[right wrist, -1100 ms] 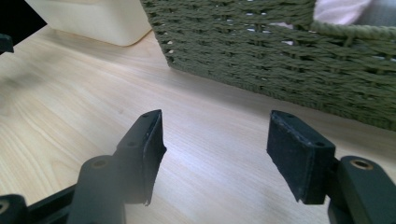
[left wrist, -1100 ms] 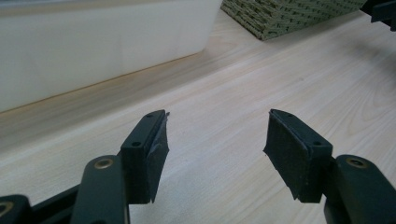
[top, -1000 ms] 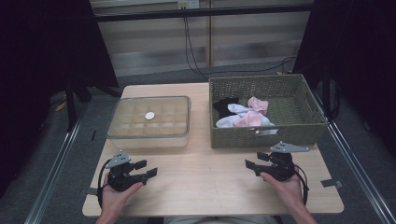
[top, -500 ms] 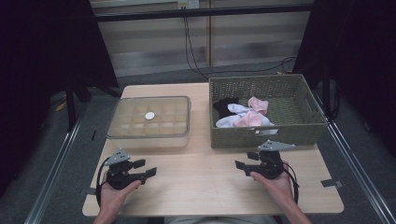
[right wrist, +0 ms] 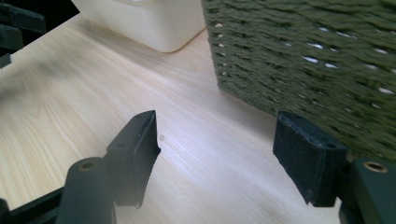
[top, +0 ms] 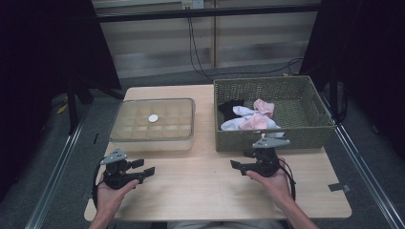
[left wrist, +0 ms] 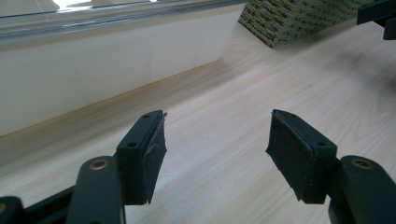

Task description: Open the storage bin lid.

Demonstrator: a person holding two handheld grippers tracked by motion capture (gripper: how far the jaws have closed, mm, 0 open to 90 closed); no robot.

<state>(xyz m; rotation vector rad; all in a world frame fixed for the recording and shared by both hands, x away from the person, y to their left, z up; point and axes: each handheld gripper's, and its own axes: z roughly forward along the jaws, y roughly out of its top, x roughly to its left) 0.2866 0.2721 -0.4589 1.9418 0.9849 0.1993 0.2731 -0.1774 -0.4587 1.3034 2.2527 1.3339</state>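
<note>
My left gripper (top: 145, 167) (left wrist: 217, 140) rests in a hand at the table's front left, jaws pointing right. It is open with bare wood between the pads, and its jaws have just been closing a little. My right gripper (top: 241, 161) (right wrist: 217, 140) sits just in front of the green woven basket (top: 272, 138) (right wrist: 317, 56), pointing left. It is open and holds nothing, and its jaws have just been opening. A clear lidded box (top: 153, 126) (left wrist: 93, 70) stands behind the left gripper, with a small white disc (top: 153, 118) on its lid.
Inside the basket lie pink (top: 260, 114), white and black cloths. The wooden table (top: 200, 186) has open room between the two grippers. A dark floor with metal rails surrounds the table, and cables hang at the back.
The right gripper has slid left along the front of the basket, toward the table's middle. The left gripper has stayed where it was.
</note>
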